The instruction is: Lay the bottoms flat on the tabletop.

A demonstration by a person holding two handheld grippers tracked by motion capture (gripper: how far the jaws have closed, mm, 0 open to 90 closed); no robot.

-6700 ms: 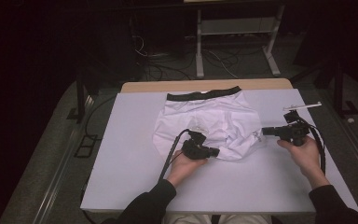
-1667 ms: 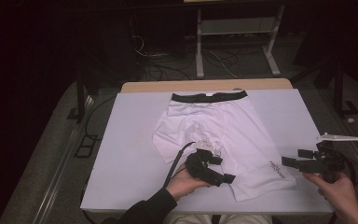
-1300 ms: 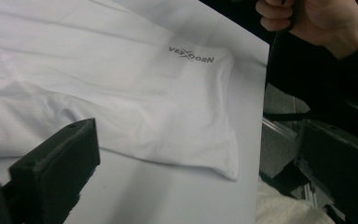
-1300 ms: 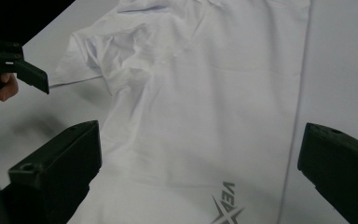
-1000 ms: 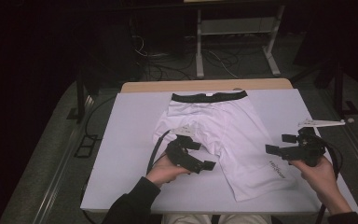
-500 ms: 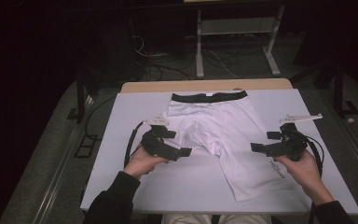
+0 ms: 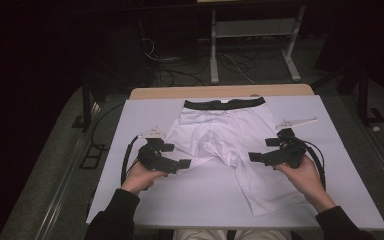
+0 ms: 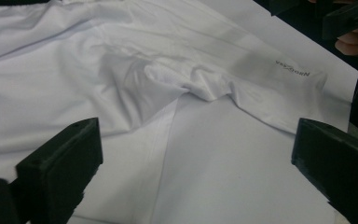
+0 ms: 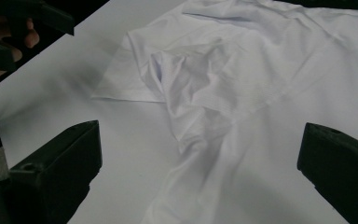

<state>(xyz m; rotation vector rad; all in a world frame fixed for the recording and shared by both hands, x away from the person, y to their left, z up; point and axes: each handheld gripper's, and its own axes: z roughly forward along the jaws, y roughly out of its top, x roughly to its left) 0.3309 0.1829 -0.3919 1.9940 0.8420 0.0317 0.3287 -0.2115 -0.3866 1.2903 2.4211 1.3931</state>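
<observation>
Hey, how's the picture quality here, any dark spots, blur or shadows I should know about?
High view: the table is lit, the room behind nearly black. Left gripper view: the near jaws are soft, and a grey shadow falls on the white shorts by the logo. Right gripper view: the jaws are blurred, the cloth folds sharp.

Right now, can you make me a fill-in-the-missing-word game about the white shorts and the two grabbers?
1. The shorts are white with a ____ waistband.
2. The jaws of the left gripper and the right gripper are both ____.
3. The shorts lie on a white ____.
4. The waistband lies at the side of the shorts ____ from the person.

Missing words: black; open; table; farthest
</observation>
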